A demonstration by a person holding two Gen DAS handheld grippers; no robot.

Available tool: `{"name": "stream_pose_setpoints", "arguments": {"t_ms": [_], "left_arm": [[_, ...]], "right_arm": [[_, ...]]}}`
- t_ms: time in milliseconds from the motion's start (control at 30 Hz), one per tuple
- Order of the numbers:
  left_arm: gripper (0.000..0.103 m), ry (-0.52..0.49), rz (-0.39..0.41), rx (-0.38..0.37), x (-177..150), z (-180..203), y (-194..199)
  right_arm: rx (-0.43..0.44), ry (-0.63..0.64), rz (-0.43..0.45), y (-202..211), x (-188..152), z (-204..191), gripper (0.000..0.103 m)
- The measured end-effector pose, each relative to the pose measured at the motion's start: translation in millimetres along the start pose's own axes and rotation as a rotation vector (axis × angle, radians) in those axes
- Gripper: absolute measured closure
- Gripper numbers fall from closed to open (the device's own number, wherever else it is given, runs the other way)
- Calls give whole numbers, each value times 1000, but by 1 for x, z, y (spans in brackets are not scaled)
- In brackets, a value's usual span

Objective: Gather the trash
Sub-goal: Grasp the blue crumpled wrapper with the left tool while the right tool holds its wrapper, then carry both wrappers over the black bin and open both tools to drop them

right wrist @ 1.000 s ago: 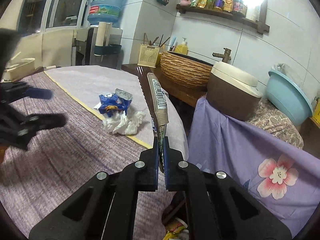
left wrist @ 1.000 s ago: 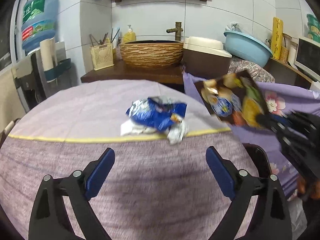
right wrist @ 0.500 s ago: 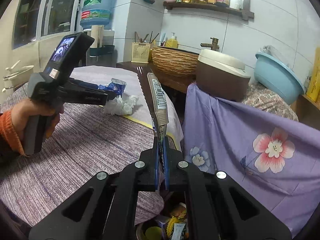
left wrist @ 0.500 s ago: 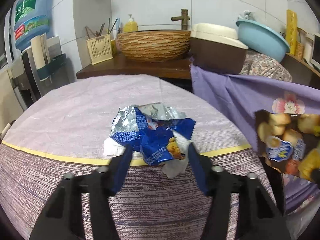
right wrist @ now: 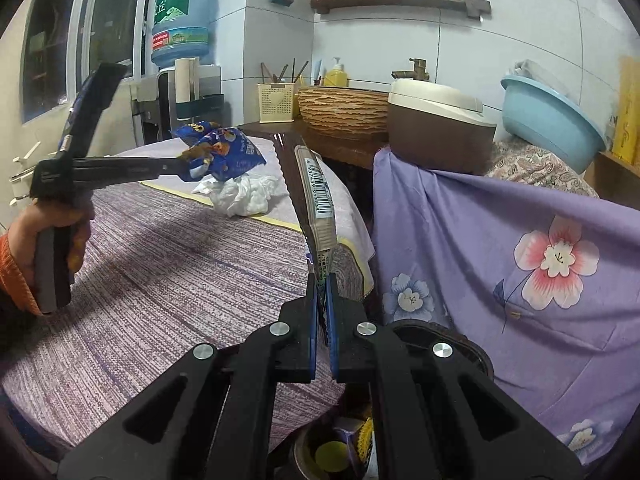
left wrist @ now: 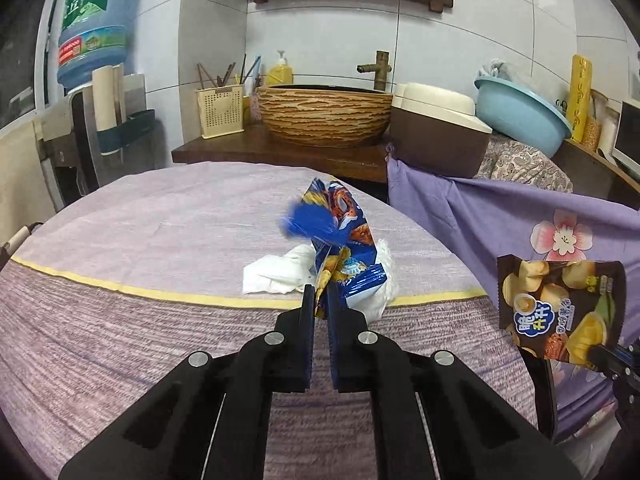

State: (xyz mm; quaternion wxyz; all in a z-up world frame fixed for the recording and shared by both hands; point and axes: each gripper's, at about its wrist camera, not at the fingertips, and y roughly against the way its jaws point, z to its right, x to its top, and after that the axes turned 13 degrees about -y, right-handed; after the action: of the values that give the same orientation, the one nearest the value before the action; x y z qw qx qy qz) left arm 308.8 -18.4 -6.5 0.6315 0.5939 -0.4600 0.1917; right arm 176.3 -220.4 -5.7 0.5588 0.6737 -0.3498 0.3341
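Observation:
A crumpled blue snack wrapper [left wrist: 340,232] stands pinched in my left gripper [left wrist: 318,294], whose jaws are closing, pads pressed on its lower edge. It is raised above a white tissue wad [left wrist: 276,276] that lies on the purple tablecloth [left wrist: 160,320]. The right wrist view shows the same: the left gripper [right wrist: 180,166] holding the blue wrapper [right wrist: 228,152] over the tissue [right wrist: 244,196]. My right gripper [right wrist: 322,280] is shut on a brown chip packet [right wrist: 318,196], seen edge-on, off the table's right edge above a dark trash bin [right wrist: 476,350]. The packet's front [left wrist: 560,308] shows in the left wrist view.
A purple flowered cloth [right wrist: 520,264] hangs right of the bin. Behind the table a wooden counter carries a woven basin [left wrist: 324,116], a brown rice cooker [left wrist: 436,132] and a light-blue tub [left wrist: 520,112]. A hand in an orange sleeve [right wrist: 24,256] grips the left tool.
The left gripper went forward to the blue wrapper, shut on it and lifted it upright off the tissue. The right gripper carried the brown packet off the table edge, over the bin.

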Motion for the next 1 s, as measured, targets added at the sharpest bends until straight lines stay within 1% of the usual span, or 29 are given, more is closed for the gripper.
{"name": "stream_pose_setpoints", "arguments": {"t_ms": [133,233,433,567,633,700,800,933,1000], "left_arm": [[96,48,16,-29,-10,-6,21],[96,64,37,-45,-21,-3,43],[96,33,97,-57,-34,17,88],[96,9,146,-79,-40,40,118],[96,1,161,-101,-43,52,126],[96,-15,170,-128,-45,67,133],[96,-26,178,-187,-46,91,136],[96,-41,178,-264,-41,122,128],[96,-59,177,-292,-38,137,123]], "right_arm": [[5,-19,4,7,-6,0,98],[4,-41,4,13,-11,4,98],[-5,-98,9,28,-25,17,98],[-26,-143,21,44,-35,31,98],[-47,-164,28,53,-40,40,98],[-65,-182,25,58,-45,48,98],[-98,-210,9,63,-55,62,98],[-155,-220,-26,60,-73,78,98],[-171,-235,-52,53,-80,87,98]]}}
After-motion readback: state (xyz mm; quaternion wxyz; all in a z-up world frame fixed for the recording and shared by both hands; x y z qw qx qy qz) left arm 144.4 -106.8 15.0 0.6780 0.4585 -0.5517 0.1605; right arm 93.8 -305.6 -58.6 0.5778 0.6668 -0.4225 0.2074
